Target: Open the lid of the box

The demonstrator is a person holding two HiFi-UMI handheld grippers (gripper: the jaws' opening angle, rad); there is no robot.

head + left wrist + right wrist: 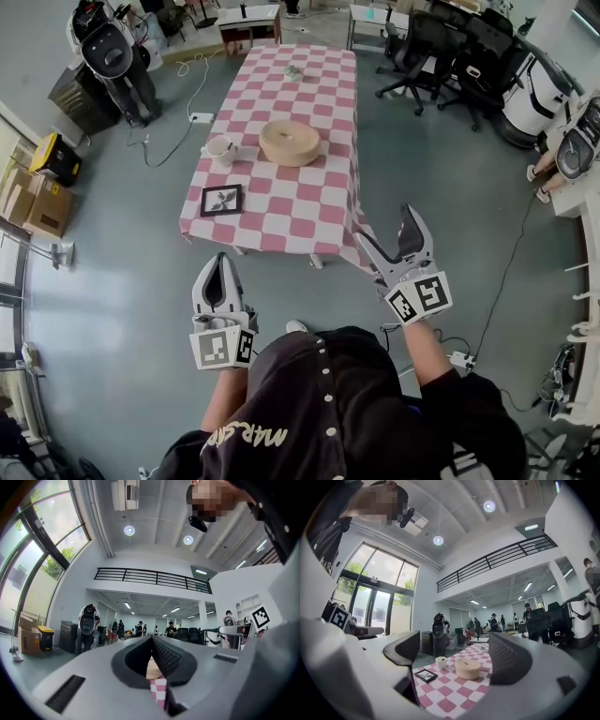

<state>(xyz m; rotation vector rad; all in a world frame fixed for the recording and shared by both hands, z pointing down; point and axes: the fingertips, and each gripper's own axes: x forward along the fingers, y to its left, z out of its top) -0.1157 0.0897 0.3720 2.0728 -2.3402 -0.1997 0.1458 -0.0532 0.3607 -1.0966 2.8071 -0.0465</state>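
Nearest to me, at the lower left of the head view, my left tongs (pixel 223 259) hang over the grey floor (pixel 122 281) with the jaws pressed together and nothing between them. In the left gripper view (pixel 152 641) they meet in a tight seam, with only a sliver of checked cloth and tan box showing through lower down.

At lower centre-right, my right tongs (pixel 387 225) are spread wide and hold nothing. Their tips are just short of the near right corner of the table (pixel 323 94). In the right gripper view (pixel 455 647) the tabletop shows through the open gap.

On the pink-and-white checked cloth, the closest thing is a small black picture frame (pixel 221 200), lying flat near the left edge. Beyond it stands a white cup (pixel 221 148). Just right of the cup, about mid-table, is the round tan box (pixel 290 142), its lid on. It is well apart from both tongs.

A small object (pixel 293 72) sits near the far end of the table. Further off, a grey robot (pixel 111 49) stands at the upper left, and black office chairs (pixel 424 47) are at the upper right.
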